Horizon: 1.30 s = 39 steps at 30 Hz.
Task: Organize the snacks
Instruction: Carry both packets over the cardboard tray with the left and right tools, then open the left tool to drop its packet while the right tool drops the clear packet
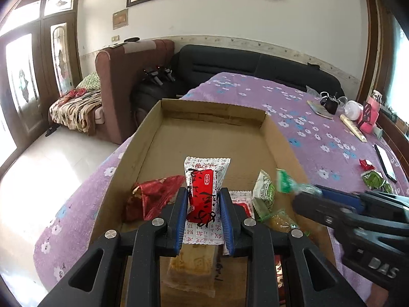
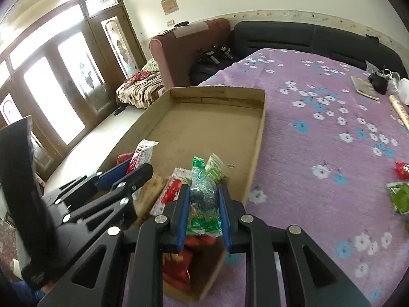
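A shallow cardboard tray lies on the purple flowered cloth. My left gripper is shut on a red and white snack packet and holds it over the tray's near end; the packet also shows in the right wrist view. My right gripper is shut on a green and clear candy packet above the tray's near right side; the candy shows in the left wrist view. Several snacks lie in the tray's near end: a red foil pack, a green and white pack.
Loose snacks lie on the cloth at right: a red candy and a green pack. A phone, pink box and small items sit at the far right. A dark sofa and armchair stand beyond.
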Each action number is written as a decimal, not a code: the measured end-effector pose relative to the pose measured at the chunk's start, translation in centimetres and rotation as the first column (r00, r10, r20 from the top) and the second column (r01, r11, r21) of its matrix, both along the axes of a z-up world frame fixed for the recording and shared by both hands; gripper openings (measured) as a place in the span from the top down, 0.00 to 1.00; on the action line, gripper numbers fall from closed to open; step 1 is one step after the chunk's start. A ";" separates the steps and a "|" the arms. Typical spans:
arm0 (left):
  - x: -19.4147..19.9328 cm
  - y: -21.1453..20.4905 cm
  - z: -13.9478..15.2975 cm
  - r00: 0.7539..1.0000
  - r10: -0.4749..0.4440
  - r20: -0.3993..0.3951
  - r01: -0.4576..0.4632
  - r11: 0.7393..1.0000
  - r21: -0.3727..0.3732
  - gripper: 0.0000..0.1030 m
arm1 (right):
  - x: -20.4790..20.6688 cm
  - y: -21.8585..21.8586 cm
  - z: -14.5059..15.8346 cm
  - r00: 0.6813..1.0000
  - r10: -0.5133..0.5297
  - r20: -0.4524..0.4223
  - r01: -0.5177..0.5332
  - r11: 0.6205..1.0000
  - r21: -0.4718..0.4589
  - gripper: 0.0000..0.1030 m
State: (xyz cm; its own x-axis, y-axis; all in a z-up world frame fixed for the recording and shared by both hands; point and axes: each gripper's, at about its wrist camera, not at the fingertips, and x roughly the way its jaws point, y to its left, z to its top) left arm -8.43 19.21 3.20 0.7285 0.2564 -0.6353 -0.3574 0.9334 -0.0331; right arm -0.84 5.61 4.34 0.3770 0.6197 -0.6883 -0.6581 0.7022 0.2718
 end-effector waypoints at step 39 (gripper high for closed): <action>0.2 0.0 -0.1 1.000 0.018 -0.010 -0.018 0.999 0.039 0.74 | -0.1 -0.3 -1.4 1.000 -0.008 -0.014 0.008 0.999 0.054 0.78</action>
State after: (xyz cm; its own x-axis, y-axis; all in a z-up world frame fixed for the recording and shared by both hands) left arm -8.18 19.18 3.07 0.7172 0.2941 -0.6318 -0.3743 0.9273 0.0067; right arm -0.92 5.31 2.99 0.3728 0.6531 -0.6591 -0.6486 0.6914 0.3183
